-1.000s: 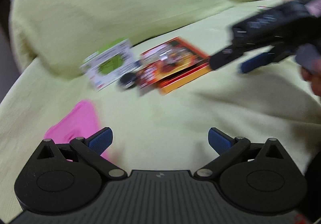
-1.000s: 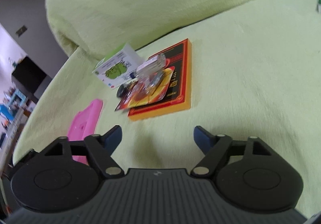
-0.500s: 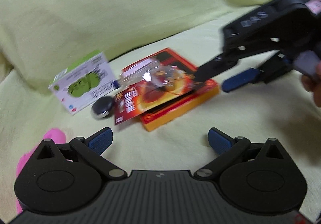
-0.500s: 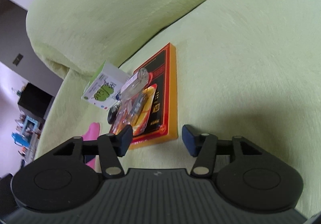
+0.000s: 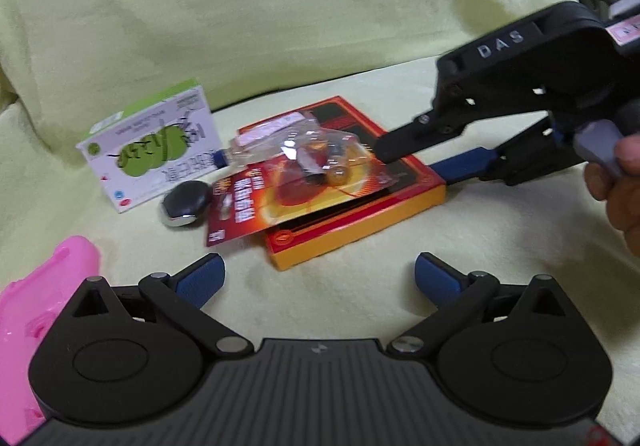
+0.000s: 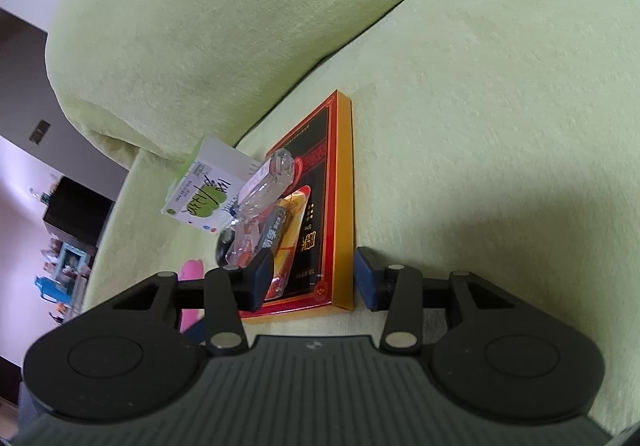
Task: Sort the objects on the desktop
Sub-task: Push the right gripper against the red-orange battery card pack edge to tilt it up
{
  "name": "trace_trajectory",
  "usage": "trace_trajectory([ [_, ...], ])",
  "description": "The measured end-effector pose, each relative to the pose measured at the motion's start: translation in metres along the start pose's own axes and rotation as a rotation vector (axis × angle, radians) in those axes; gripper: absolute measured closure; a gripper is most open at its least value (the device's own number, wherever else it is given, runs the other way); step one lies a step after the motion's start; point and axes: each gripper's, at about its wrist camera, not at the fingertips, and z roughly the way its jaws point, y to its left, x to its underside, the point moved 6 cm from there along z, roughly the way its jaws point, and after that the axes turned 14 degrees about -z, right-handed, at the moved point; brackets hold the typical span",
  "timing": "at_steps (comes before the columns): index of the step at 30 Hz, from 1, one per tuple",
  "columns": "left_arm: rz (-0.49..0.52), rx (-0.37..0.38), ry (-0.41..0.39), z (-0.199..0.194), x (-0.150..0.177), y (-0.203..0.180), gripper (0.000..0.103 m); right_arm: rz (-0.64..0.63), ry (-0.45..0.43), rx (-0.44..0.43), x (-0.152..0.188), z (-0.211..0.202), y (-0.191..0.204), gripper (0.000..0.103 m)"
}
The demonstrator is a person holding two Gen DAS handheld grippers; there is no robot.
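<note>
Right tongs point(image 6: 314, 280) straddle the red-and-gold box point(image 6: 320, 214), spread, not yet pinching; left tongs point(image 5: 320, 274) hover spread above the green sofa point(image 5: 320, 26), empty.

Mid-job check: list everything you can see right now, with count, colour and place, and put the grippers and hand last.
flat box: 1, red and orange, centre of the cover.
blister pack: 1, clear on a red card, lying on the flat box.
small carton: 1, white and green, behind and left of the blister pack.
round object: 1, black and silver, in front of the small carton.
pink plastic item: 1, pink, near left.
cover: 1, light green, under everything.
left gripper: open, empty, near.
right gripper: open, straddling the flat box's near corner.
hand: 1, on the right gripper's handle.
</note>
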Motion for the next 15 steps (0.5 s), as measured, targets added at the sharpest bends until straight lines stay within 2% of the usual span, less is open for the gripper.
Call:
trace_trajectory([
  [6,0.023,0.082,-0.001,0.007,-0.003,-0.007,0.001,-0.012,0.016,-0.002,0.002,0.002,0.004,0.062],
  [15,-0.021,0.109,-0.001,0.010,-0.002,-0.006,0.000,-0.002,0.025,-0.015,0.001,0.000,0.006,0.058],
])
